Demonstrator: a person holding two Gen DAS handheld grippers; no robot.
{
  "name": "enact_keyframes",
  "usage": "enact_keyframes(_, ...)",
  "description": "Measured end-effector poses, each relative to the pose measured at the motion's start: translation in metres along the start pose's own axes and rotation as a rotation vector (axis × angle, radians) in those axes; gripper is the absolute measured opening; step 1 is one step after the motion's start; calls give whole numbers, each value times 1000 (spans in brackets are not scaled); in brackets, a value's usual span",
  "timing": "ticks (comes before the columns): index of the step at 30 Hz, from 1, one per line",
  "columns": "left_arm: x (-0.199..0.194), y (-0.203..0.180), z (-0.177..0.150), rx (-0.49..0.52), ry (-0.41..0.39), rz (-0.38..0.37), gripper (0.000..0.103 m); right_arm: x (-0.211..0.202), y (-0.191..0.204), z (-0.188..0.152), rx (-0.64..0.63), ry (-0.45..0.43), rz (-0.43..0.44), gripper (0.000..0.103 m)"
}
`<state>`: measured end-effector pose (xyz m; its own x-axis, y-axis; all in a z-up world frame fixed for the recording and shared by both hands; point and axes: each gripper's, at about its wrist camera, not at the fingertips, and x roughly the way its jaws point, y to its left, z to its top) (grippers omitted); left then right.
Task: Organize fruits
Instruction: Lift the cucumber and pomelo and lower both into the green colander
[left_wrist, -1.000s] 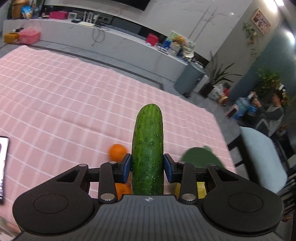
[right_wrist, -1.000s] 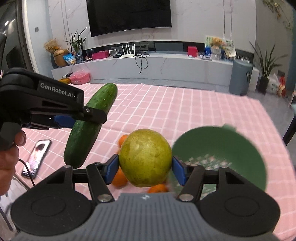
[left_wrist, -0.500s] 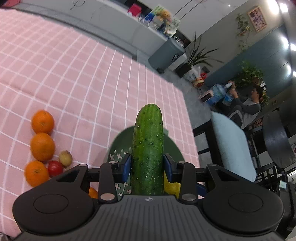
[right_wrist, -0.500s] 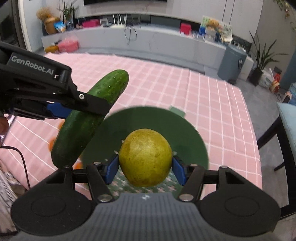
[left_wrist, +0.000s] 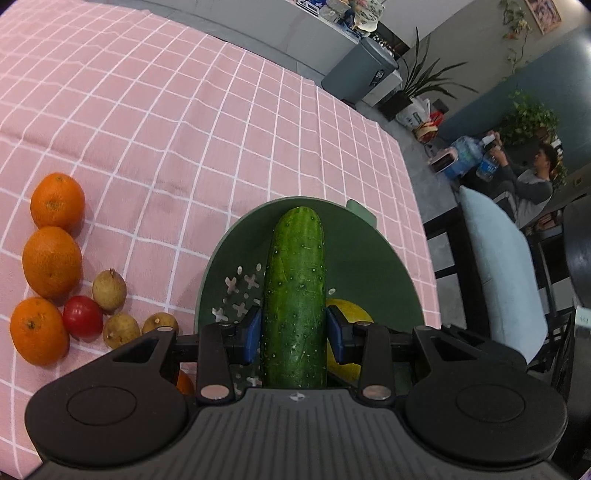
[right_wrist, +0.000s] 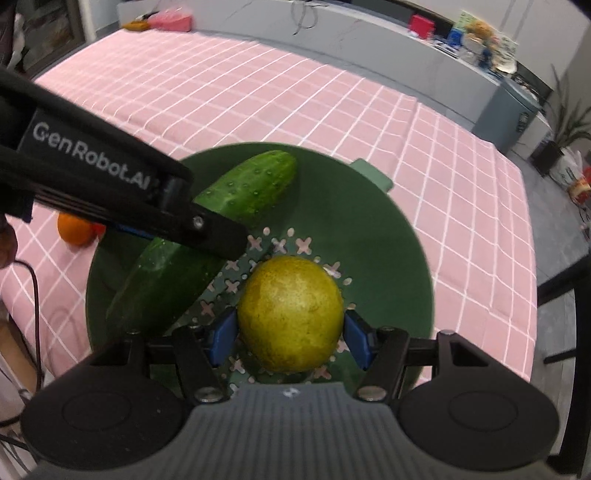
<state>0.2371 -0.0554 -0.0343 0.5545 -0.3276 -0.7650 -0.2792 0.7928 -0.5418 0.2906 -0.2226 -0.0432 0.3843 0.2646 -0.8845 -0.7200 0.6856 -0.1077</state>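
Note:
My left gripper (left_wrist: 294, 334) is shut on a long green cucumber (left_wrist: 296, 295) and holds it low inside a green colander bowl (left_wrist: 384, 254). My right gripper (right_wrist: 290, 338) is shut on a round yellow-green pear (right_wrist: 290, 314) inside the same bowl (right_wrist: 399, 258). In the right wrist view the cucumber (right_wrist: 243, 188) lies slantwise across the bowl's left half, with the left gripper's black finger over it. The pear also shows beside the cucumber in the left wrist view (left_wrist: 347, 314).
On the pink checked tablecloth (left_wrist: 184, 110) left of the bowl lie three oranges (left_wrist: 51, 260), a red tomato (left_wrist: 82, 322) and small brown fruits (left_wrist: 109, 294). The table's right edge is close to the bowl. A chair (left_wrist: 495, 266) stands beyond it.
Both grippers have come down over the green bowl and lowered into it with the cucumber and the pear still held. The views tilted downward toward the table.

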Motion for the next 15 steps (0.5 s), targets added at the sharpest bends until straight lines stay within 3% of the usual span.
enact_keyframes(7, 6, -13, 3, 56, 43, 77, 42, 11, 6, 4, -93, 44, 2, 59)
enact_keyframes(15, 9, -24, 4, 91, 76, 148, 43, 13, 10, 10, -115, 71, 14, 59)
